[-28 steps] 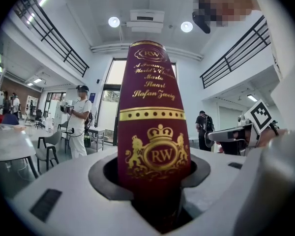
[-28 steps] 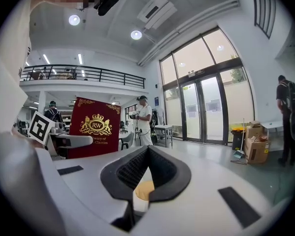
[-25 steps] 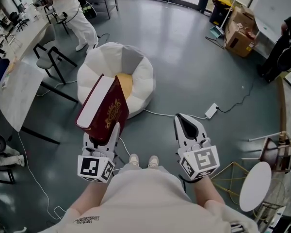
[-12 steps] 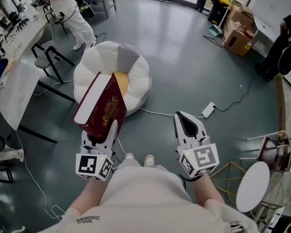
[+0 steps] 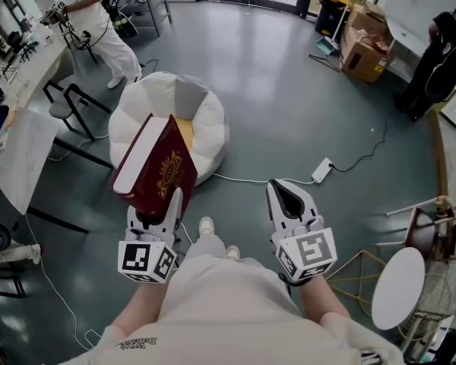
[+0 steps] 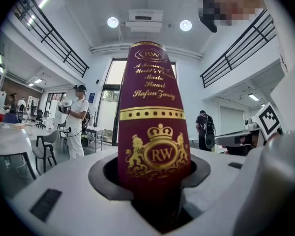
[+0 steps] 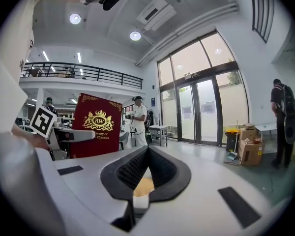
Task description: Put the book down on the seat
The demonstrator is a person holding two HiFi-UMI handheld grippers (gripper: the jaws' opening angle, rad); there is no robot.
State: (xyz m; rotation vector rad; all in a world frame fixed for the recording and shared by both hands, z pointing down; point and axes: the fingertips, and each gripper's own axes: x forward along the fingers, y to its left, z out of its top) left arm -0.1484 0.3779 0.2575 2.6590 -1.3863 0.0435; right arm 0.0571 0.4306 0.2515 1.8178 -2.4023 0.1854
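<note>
Since one second ago the person has stepped forward, one shoe point(image 5: 206, 226) now ahead of the other, and both grippers have come nearer to the seat point(image 5: 209, 120). The book has not changed its place in the jaws.

The left gripper point(image 5: 164, 208) is clamped on the lower end of the dark red book point(image 5: 158, 172), which stands up from the jaws, its gold crest facing right. The left gripper view shows its spine filling the gap between the jaws. The right gripper point(image 5: 282, 189) is empty, its jaws together at the tips.

The seat, a white beanbag with a yellow cushion point(image 5: 185, 132) in its hollow, lies on the floor straight ahead of the left gripper, beyond the book. A white cable point(image 5: 243, 179) runs on the floor between the grippers and the seat, to a power strip point(image 5: 321, 171) ahead of the right gripper.

Far ahead on the right stand cardboard boxes point(image 5: 361, 48); what is in them I cannot tell. A table point(image 5: 23, 154) and a stool point(image 5: 68, 106) stand to the left of the left gripper. A round white table point(image 5: 397, 287) is right of the right gripper.
</note>
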